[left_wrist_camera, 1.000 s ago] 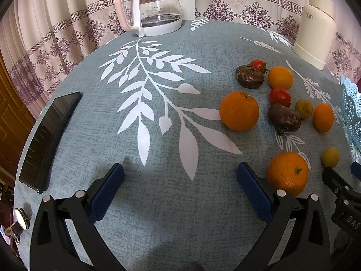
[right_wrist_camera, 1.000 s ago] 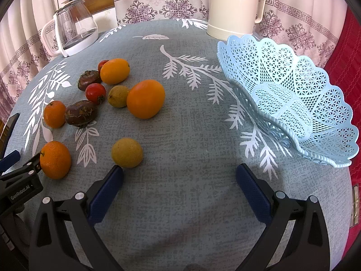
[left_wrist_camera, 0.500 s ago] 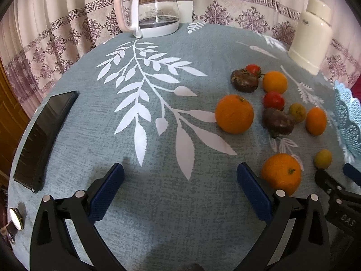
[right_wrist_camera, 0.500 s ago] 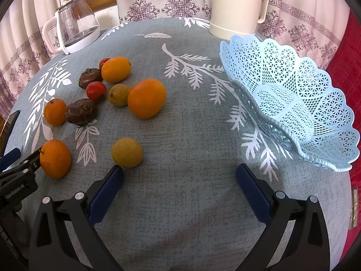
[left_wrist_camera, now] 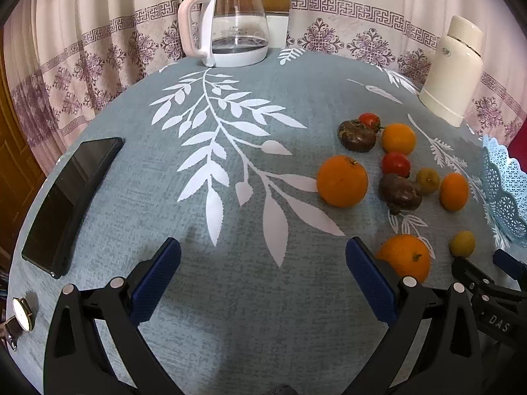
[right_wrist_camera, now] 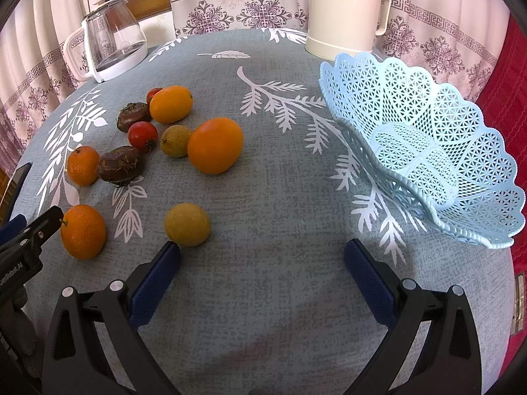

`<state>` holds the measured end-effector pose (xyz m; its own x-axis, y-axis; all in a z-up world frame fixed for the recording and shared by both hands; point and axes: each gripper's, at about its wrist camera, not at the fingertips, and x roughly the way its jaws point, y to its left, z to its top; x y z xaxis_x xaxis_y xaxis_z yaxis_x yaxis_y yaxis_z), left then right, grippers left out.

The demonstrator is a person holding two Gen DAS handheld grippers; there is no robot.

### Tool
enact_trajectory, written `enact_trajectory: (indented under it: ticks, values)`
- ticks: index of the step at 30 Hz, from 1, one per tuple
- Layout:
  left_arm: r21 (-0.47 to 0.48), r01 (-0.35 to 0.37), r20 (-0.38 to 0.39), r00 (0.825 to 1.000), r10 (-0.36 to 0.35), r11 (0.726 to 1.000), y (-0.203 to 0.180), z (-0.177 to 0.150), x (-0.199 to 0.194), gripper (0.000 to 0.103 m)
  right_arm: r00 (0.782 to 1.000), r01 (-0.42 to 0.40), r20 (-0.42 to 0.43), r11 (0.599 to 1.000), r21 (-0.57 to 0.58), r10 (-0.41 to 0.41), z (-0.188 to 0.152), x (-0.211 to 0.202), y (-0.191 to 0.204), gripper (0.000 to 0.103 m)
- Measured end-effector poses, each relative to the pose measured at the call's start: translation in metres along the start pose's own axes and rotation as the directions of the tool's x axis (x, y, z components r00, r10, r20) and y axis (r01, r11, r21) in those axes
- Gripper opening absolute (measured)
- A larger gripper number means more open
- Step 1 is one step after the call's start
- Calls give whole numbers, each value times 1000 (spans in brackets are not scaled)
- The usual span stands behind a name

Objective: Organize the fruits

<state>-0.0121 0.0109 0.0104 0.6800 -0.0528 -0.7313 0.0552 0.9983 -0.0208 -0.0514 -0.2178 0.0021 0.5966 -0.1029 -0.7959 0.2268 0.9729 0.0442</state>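
Note:
Several fruits lie loose on the blue-grey leaf-print tablecloth: a large orange (right_wrist_camera: 215, 145), tangerines (right_wrist_camera: 83, 231) (right_wrist_camera: 82, 165), a yellow-orange fruit (right_wrist_camera: 170, 104), two red tomatoes (right_wrist_camera: 142, 135), two dark brown fruits (right_wrist_camera: 120, 165) and two yellow-green fruits (right_wrist_camera: 186, 219). A light blue lattice basket (right_wrist_camera: 428, 164) stands empty at the right. My right gripper (right_wrist_camera: 262, 258) is open and empty, its left fingertip just below the near yellow-green fruit. My left gripper (left_wrist_camera: 263, 256) is open and empty over bare cloth, the near tangerine (left_wrist_camera: 404, 255) beside its right finger.
A glass kettle (left_wrist_camera: 227, 23) stands at the table's far edge and a cream thermos jug (right_wrist_camera: 344, 10) behind the basket. A black phone (left_wrist_camera: 70, 200) and a wristwatch (left_wrist_camera: 21, 312) lie at the left edge. Curtains hang behind the table.
Both grippers have drawn back and risen slightly, so the fruits, kettle and basket sit lower and smaller in view. Both stay open. No fruit has moved.

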Motion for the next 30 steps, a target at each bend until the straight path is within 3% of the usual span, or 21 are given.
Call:
enact_trajectory:
  ticks: [19,24,30]
  values:
    - [1,-9,-41,999,9,1000,1,0,8,101,1000,-18,4,1000,14,18,-1,-1,-1,98]
    - [46,-58,-73,995,62,997,-7,0,14,101,999,-43,1,999,24,43,-1,-1,-4,98]
    - [41,-47,-84,995,51,998,-5,0,15,101,999,-33,-20,999,-13,33,-1,1,-1,98]
